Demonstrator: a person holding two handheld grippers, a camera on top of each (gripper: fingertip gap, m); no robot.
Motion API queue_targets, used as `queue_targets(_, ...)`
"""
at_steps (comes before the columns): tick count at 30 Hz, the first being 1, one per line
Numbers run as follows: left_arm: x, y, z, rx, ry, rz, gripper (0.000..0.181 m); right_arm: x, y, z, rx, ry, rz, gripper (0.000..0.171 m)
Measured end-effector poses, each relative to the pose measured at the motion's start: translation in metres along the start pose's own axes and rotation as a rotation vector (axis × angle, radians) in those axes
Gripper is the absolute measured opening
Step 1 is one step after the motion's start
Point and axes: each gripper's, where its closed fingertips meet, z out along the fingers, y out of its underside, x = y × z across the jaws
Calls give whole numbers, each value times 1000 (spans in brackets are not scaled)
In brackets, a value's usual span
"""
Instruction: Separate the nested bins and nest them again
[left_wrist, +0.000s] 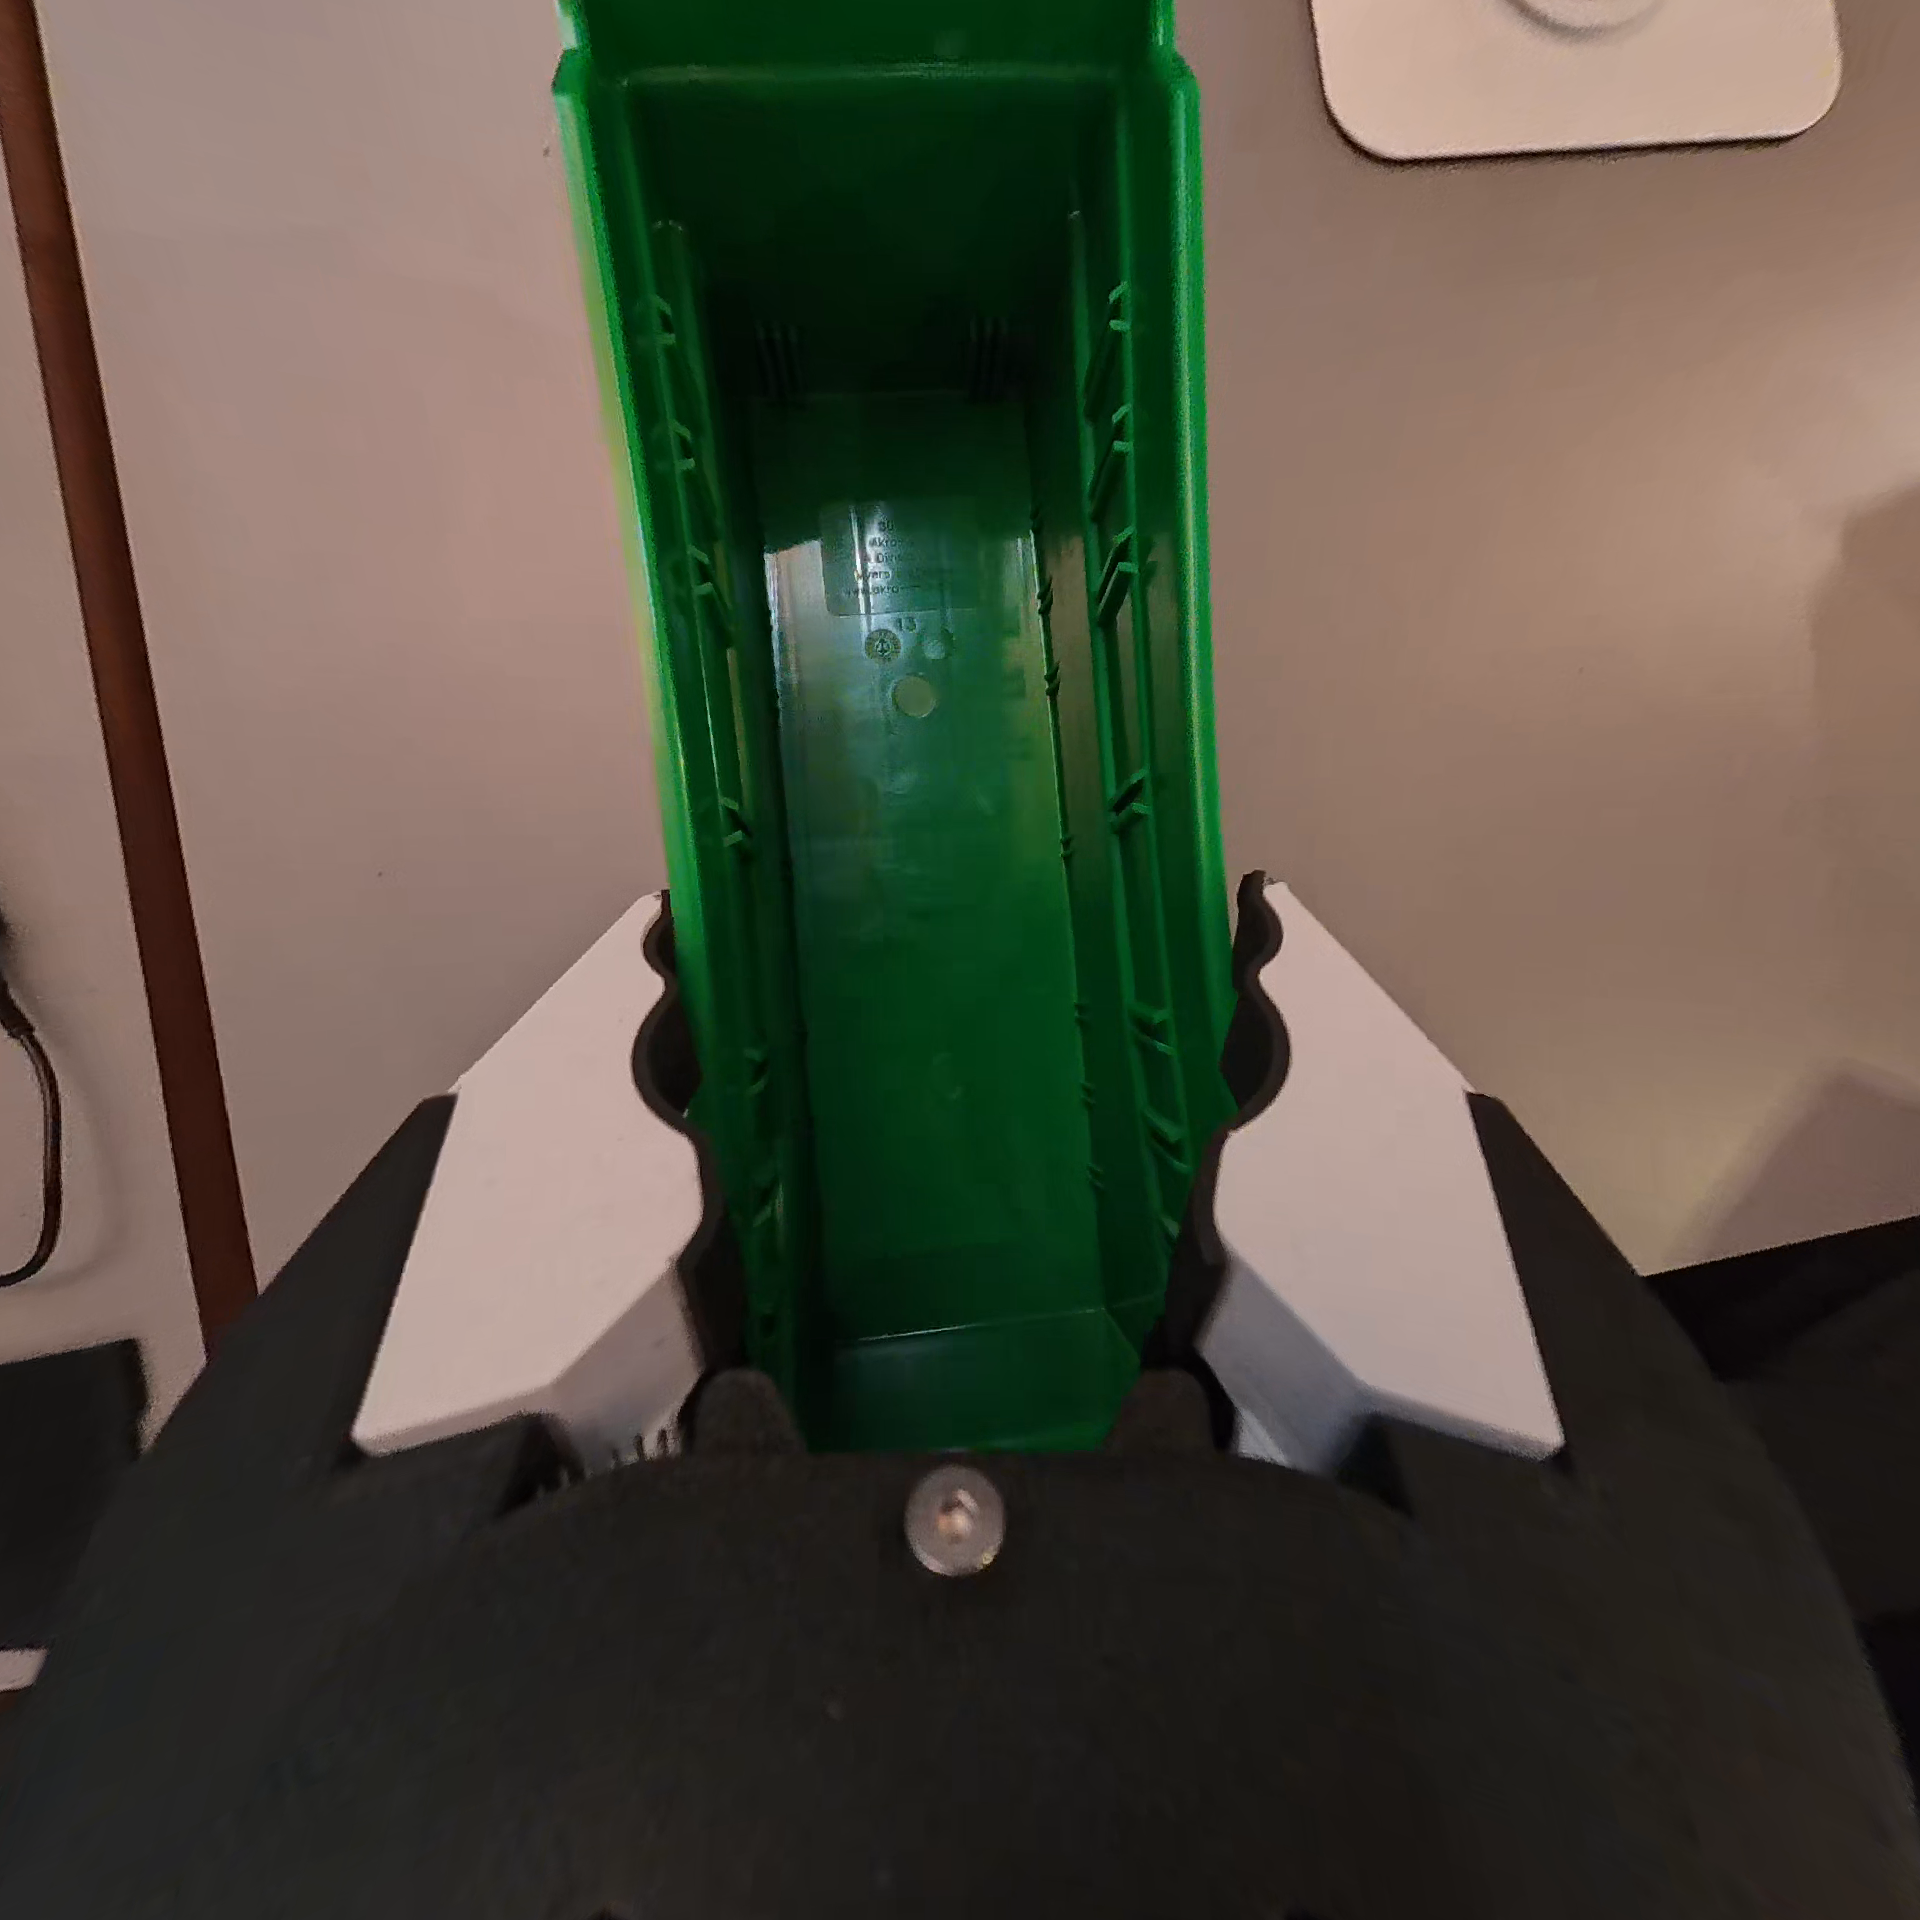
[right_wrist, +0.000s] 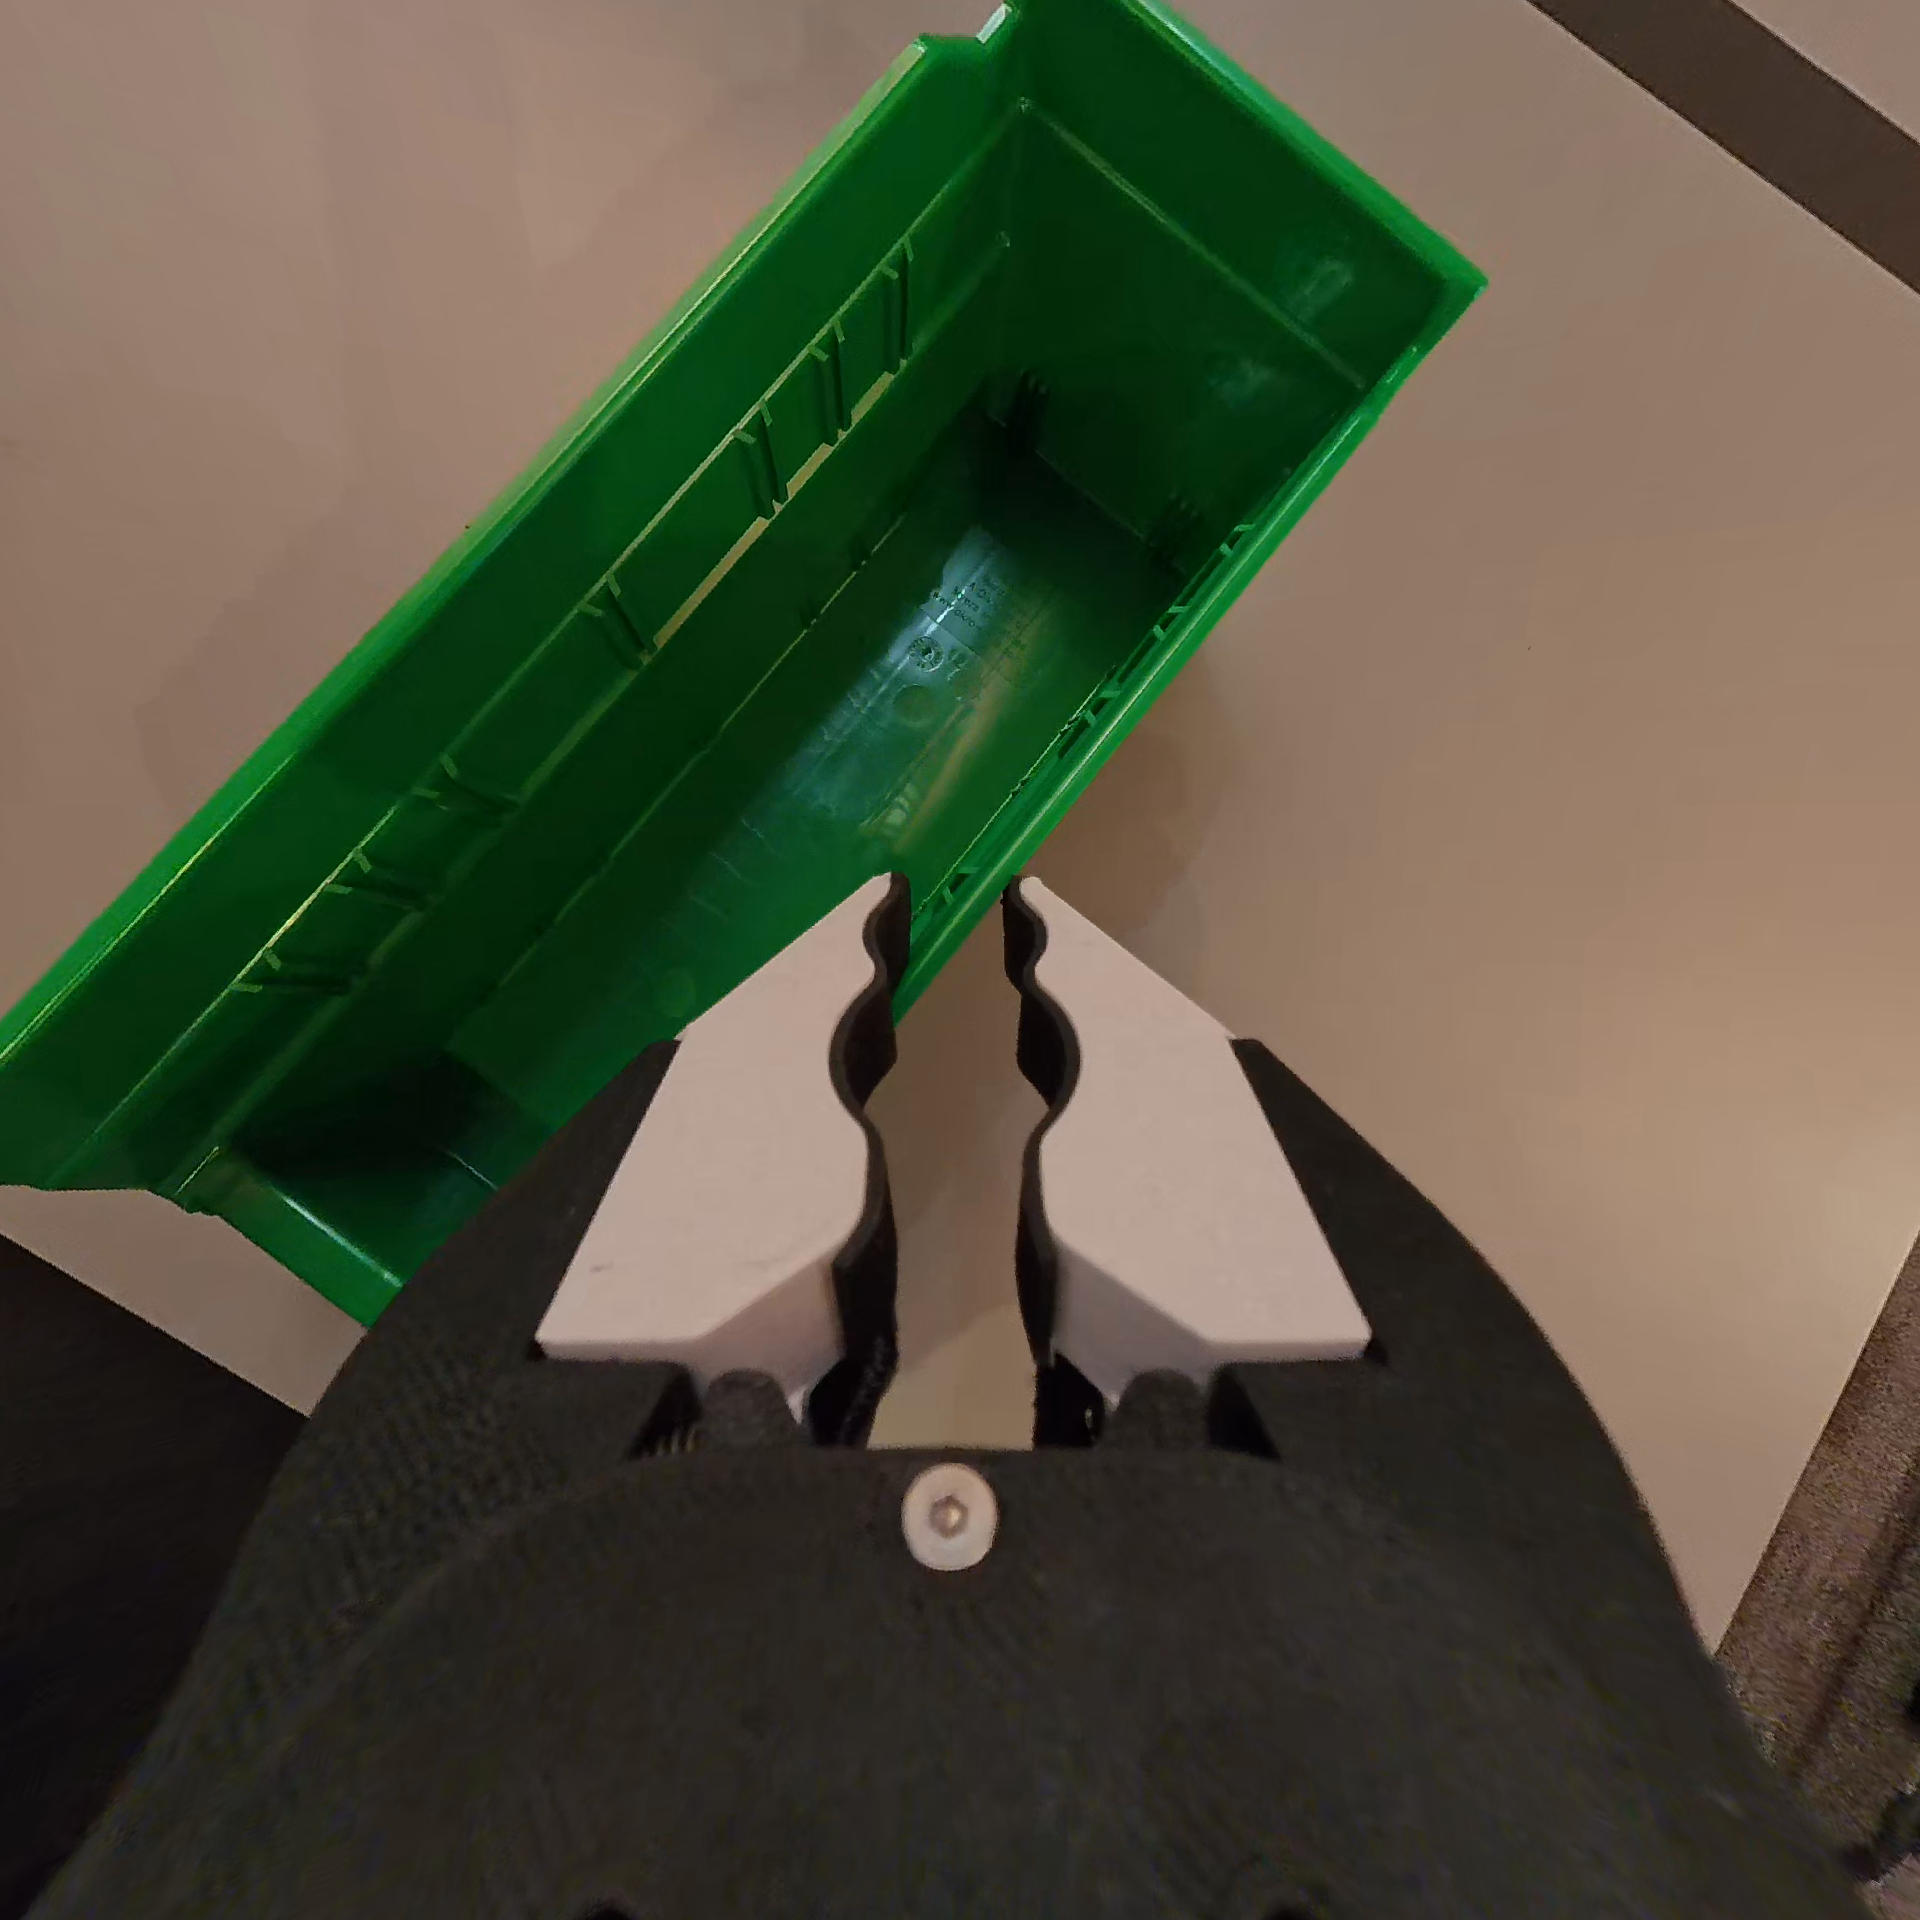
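Note:
In the left wrist view a long, empty green bin (left_wrist: 935, 831) runs straight away from me. My left gripper (left_wrist: 956, 894) is shut on it, one finger pressed on each outer long side near the bin's near end. In the right wrist view a second green bin (right_wrist: 727, 675) lies diagonally on the beige table (right_wrist: 1558, 831), open side up and empty. My right gripper (right_wrist: 954, 894) straddles its right long wall, left finger (right_wrist: 769, 1091) inside the bin, right finger (right_wrist: 1153, 1091) outside. The jaws are nearly together, with the wall's rim filling the gap at the tips.
A white square pad (left_wrist: 1579, 73) lies on the table at the far right, and a brown strip (left_wrist: 114, 623) runs along the left with a black cable (left_wrist: 31, 1091) beside it. The table's edge and grey carpet (right_wrist: 1849, 1558) show at the right.

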Motion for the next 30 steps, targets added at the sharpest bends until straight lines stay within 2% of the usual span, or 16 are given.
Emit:
queue_targets(9,0,-7,-9,9,-32,33,105,-1,0,0,6,-8,7,16)
queue_targets(16,-1,-1,4,-26,-53,54,117,-1,0,0,12,-17,13,16)
queue_targets(30,5,-18,-3,68,-104,125,98,-3,-1,1,23,-38,25,16)
